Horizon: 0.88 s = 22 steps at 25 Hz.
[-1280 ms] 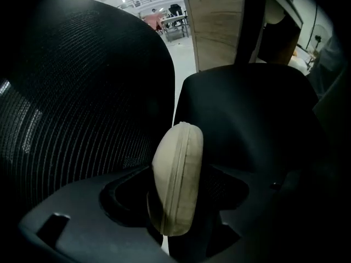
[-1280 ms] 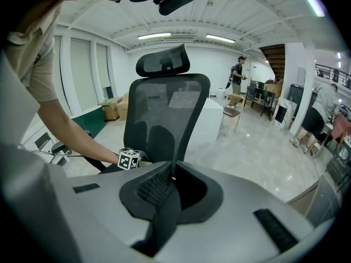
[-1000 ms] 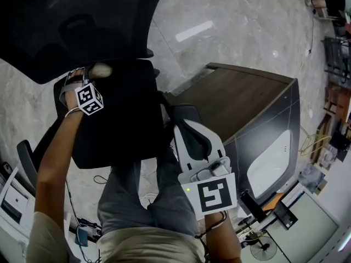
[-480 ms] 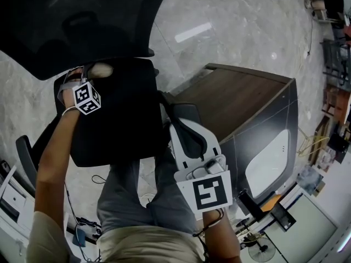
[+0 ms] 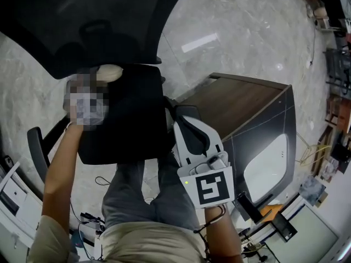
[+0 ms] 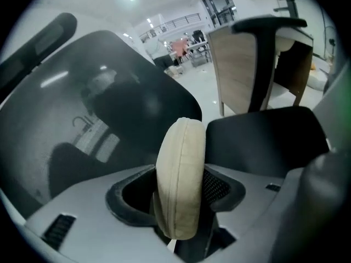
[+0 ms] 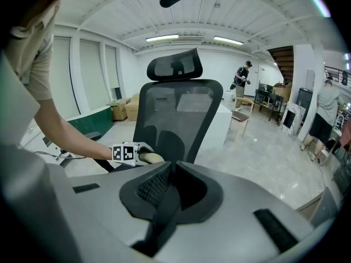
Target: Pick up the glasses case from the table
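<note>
**Left gripper** [image 6: 180, 189]
- The jaws have just been closing. A beige glasses case [image 6: 181, 174] stands on edge between them.
- The pads [image 6: 216, 186] pinch the case by its two broad sides.
- The case rises upright out of the jaw gap, with its seam toward the camera.

**Location of the glasses case**
- Head view: the case shows at 10 o'clock from frame centre. It is at the rear edge of the black seat [image 5: 126, 119] of an office chair, next to the mesh backrest [image 5: 82, 21].
- Whether the case touches the seat cannot be told.
- Right gripper view: the case shows at 9 o'clock, just beside the marker cube [image 7: 125, 153] of the left gripper and in front of the backrest.

**Right gripper** [image 7: 170, 169]
- The jaws are pressed together, with nothing between them.
- Head view: the unit sits at 6 o'clock over the person's lap. It points toward 12 o'clock, at the near right corner of the seat.
- It is well apart from the case.

**Surroundings**
- A wood-topped cabinet [image 5: 236, 100] stands at 3 o'clock on a pale marbled floor [image 5: 230, 32].
- The person's left forearm [image 5: 57, 169] runs from 7 o'clock up to the left gripper.
</note>
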Available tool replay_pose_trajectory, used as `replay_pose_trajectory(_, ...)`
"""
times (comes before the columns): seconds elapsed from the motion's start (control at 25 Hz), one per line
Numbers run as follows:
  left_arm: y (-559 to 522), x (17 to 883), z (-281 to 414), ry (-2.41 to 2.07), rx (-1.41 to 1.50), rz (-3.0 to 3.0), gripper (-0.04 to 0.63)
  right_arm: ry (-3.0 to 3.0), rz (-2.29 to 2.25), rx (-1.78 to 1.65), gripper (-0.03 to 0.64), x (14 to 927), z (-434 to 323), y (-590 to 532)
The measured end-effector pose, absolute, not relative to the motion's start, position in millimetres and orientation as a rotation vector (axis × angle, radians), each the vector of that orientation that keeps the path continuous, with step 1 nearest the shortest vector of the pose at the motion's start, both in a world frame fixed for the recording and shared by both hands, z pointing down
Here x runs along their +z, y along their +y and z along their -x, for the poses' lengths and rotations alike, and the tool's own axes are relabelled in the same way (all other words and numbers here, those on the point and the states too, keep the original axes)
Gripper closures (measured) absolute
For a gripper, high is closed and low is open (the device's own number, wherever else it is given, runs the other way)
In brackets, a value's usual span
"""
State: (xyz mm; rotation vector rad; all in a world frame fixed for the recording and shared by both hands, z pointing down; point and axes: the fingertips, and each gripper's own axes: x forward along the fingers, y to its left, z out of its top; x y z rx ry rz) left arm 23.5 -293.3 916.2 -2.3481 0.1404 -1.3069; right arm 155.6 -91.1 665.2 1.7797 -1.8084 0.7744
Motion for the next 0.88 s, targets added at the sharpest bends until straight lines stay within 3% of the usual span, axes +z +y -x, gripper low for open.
replay_pose_trajectory(0.88, -277.4, 640.2, -6.7, 0.552, -0.878, 2.457, 0.336, -1.973, -1.747, 0.488, 0.589, 541.6, -154.0, -101.1)
